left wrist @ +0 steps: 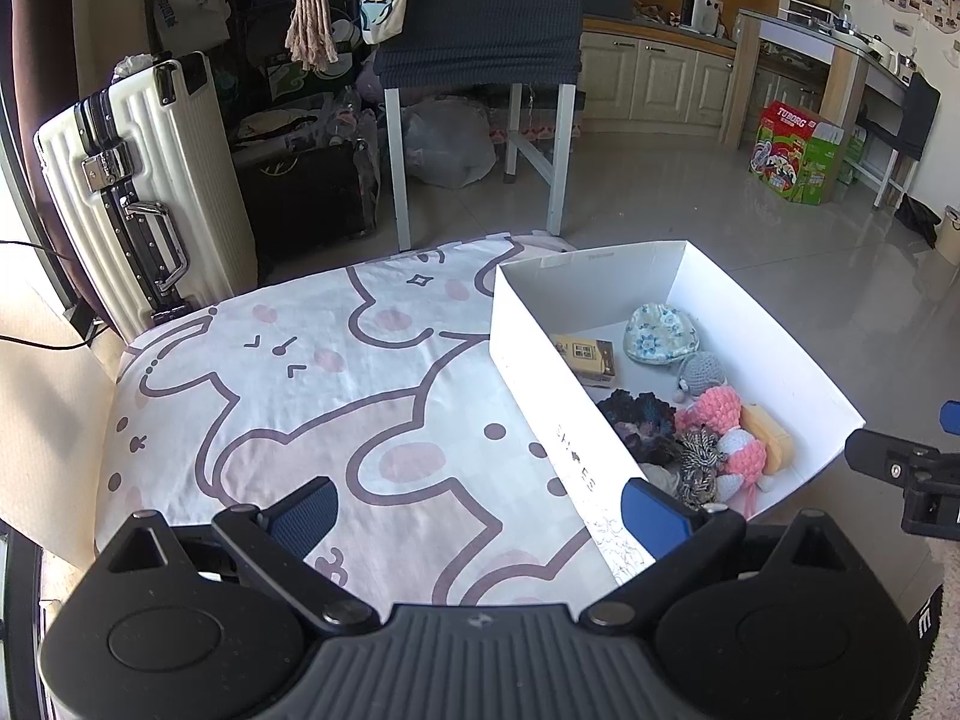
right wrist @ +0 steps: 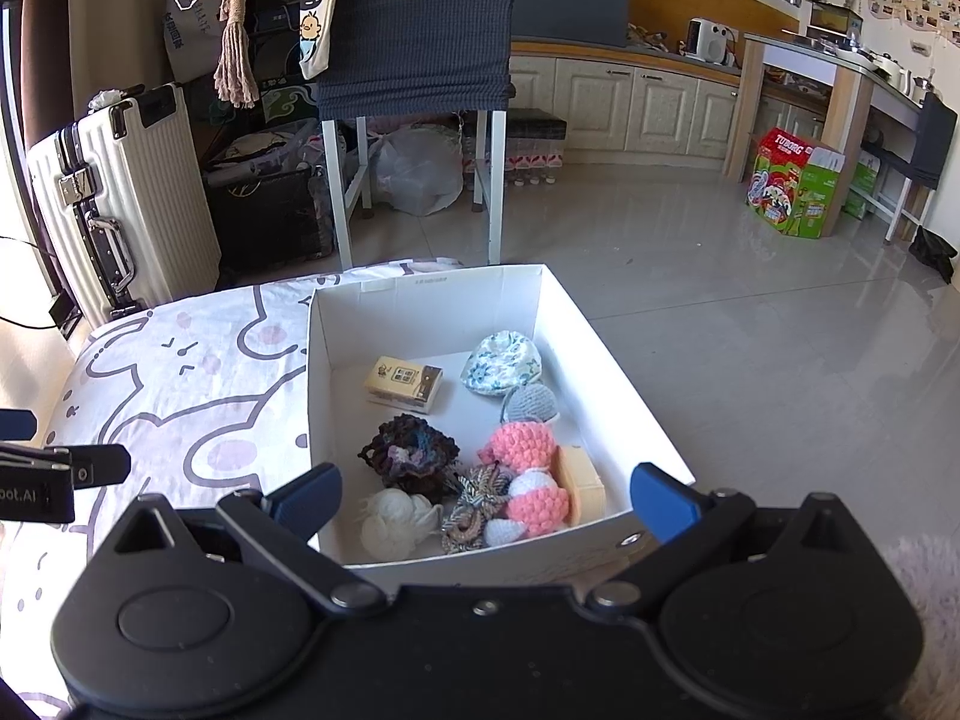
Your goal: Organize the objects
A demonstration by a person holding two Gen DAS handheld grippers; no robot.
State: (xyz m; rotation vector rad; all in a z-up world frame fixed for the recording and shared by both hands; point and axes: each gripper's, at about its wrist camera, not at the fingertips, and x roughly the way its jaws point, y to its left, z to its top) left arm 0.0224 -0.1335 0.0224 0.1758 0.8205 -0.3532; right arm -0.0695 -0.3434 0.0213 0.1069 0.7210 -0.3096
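Box: a white cardboard box (right wrist: 432, 300) sits at the right edge of a surface covered by a cartoon-print sheet (left wrist: 312, 396); whether that surface is a bed or a tabletop cannot be told.
Contents: a small yellow packet (right wrist: 403, 383), a floral pouch (right wrist: 503, 363), a grey crochet piece (right wrist: 531, 402), a dark crochet flower (right wrist: 411, 450), a pink and white crochet toy (right wrist: 528, 480), a tan block (right wrist: 581, 483), a striped yarn bundle (right wrist: 474, 510) and a white crochet ball (right wrist: 393, 522), all lying inside the box.
Left tool: the left tool (left wrist: 477, 516) hangs over the sheet just beside the box's left wall, spread wide and holding nothing.
Right tool: the right tool (right wrist: 483, 498) hovers at the box's near wall, likewise spread wide and empty.
Progress: judging by the layout, the task looks nearly or fully done, since every small thing in view is already in the box and the visible sheet carries none.
Left to do: perhaps only tidying inside the box, if anything.
Hidden: the sheet's near edge lies behind both tools, so a stray item there could go unseen; the print on the box's side is too blurred to read.
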